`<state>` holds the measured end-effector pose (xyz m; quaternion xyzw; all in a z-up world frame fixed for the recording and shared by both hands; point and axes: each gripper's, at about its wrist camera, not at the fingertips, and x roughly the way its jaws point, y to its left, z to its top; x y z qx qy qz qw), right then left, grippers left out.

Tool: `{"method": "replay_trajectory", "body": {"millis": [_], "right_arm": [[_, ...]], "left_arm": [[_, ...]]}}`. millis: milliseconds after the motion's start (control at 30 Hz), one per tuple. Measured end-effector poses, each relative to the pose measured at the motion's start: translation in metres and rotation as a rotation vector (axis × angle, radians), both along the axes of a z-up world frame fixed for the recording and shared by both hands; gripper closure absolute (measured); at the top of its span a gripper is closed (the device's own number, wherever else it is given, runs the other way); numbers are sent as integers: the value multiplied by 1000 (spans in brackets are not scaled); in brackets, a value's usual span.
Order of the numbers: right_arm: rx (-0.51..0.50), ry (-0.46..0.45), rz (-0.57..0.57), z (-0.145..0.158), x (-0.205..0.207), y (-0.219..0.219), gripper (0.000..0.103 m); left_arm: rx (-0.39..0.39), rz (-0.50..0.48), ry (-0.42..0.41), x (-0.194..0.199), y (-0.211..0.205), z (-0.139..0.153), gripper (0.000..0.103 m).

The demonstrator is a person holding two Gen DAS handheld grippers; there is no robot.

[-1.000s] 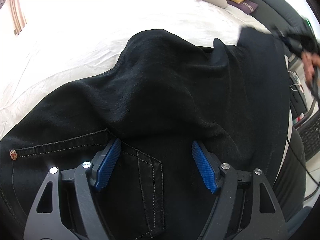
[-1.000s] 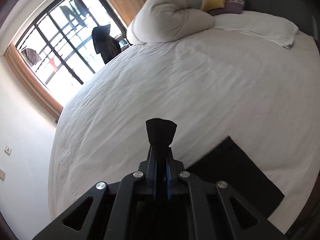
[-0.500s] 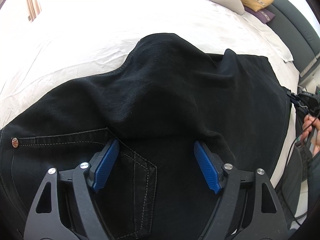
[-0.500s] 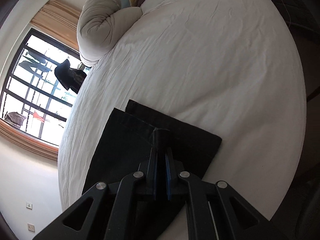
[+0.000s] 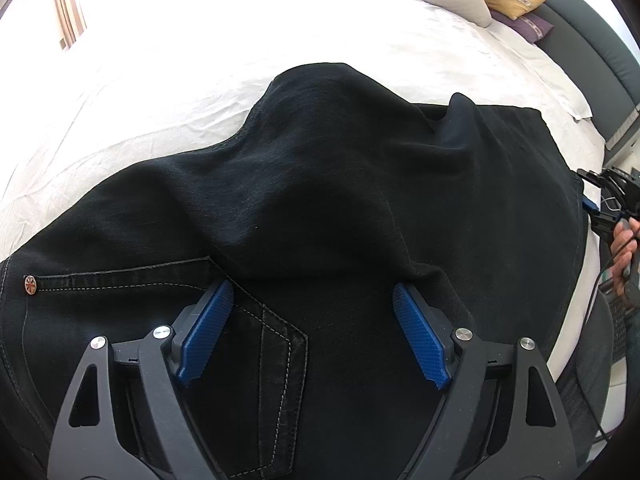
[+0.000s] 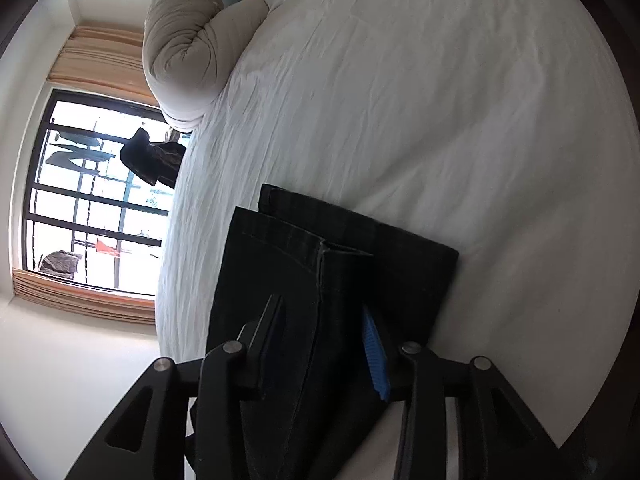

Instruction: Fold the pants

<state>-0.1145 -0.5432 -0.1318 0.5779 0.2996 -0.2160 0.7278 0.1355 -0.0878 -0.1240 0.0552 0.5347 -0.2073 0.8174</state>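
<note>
Black jeans (image 5: 340,208) lie on the white bed (image 5: 200,60), with the legs folded back over the seat and a back pocket (image 5: 256,344) showing near me. My left gripper (image 5: 312,300) is open just above the pocket, holding nothing. In the right wrist view the two leg hems (image 6: 332,240) lie flat on the sheet. My right gripper (image 6: 324,312) is open over them, its jaws on either side of the leg seam. It also shows in the left wrist view (image 5: 612,208) at the far right edge of the jeans.
A rolled duvet (image 6: 192,44) and yellow and purple cushions (image 5: 516,4) sit at the head of the bed. A window (image 6: 92,192) with curtains is beyond the bed. A dark chair (image 5: 588,360) and cables are at the bed's right side.
My right gripper carried the leg hems down onto the bed and opened, letting them go. The folded leg now lies flat. My left gripper stayed open over the pocket.
</note>
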Motion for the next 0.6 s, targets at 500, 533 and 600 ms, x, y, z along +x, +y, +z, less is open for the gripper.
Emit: {"method": "replay_trajectory", "body": {"millis": [500, 533, 600], "right_arm": [[-60, -15, -58, 5, -11, -4, 95], [-68, -26, -60, 8, -12, -4, 95], [-85, -40, -62, 13, -14, -3, 95]], "left_arm": [[-7, 14, 8, 2, -1, 2, 20], [-10, 16, 8, 2, -1, 2, 20], [-14, 20, 8, 2, 0, 2, 20]]}}
